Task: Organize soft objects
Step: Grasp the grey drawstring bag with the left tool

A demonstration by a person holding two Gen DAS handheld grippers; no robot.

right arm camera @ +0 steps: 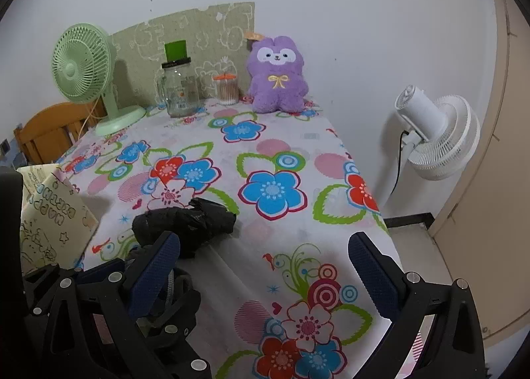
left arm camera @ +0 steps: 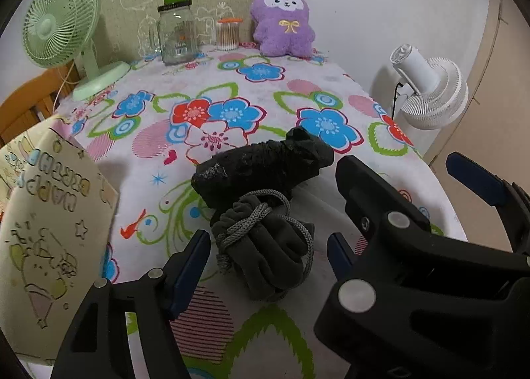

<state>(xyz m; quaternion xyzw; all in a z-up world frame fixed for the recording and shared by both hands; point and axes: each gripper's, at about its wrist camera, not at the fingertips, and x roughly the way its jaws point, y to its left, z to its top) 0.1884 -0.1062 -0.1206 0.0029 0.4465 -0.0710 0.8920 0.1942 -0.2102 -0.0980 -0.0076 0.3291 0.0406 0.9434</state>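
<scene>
at the far left a cream paper gift bag printed with cartoon drawings and pastel letters [left arm camera: 49,220] stands on the bench's flower-print cloth [left arm camera: 232,87]. behind it, at the back edge, are a mint green plastic desk fan [left arm camera: 63,24], a clear glass jar with a dark lid [left arm camera: 177,36], a small clear tub of cotton swabs with an orange lid [left arm camera: 228,33] and a purple plush animal with a yellow bow [left arm camera: 283,23] propped upright against the wall.

nearer the front, a grey fleece drawstring pouch tied with grey cord [left arm camera: 265,246] lies on the cloth, touching a crumpled black plastic bundle [left arm camera: 261,163] just beyond it. the left tool [left arm camera: 268,256] sits with its blue-padded fingers [left arm camera: 188,266] either side of the pouch, jaws parted; there is a gap on each side, and the pads are not pressing the fabric.

to its right, the right tool [right arm camera: 265,266] is wide open and empty over bare cloth, with the black bundle ahead of its left finger. off the bench's right edge stands a white floor fan [left arm camera: 430,94].
</scene>
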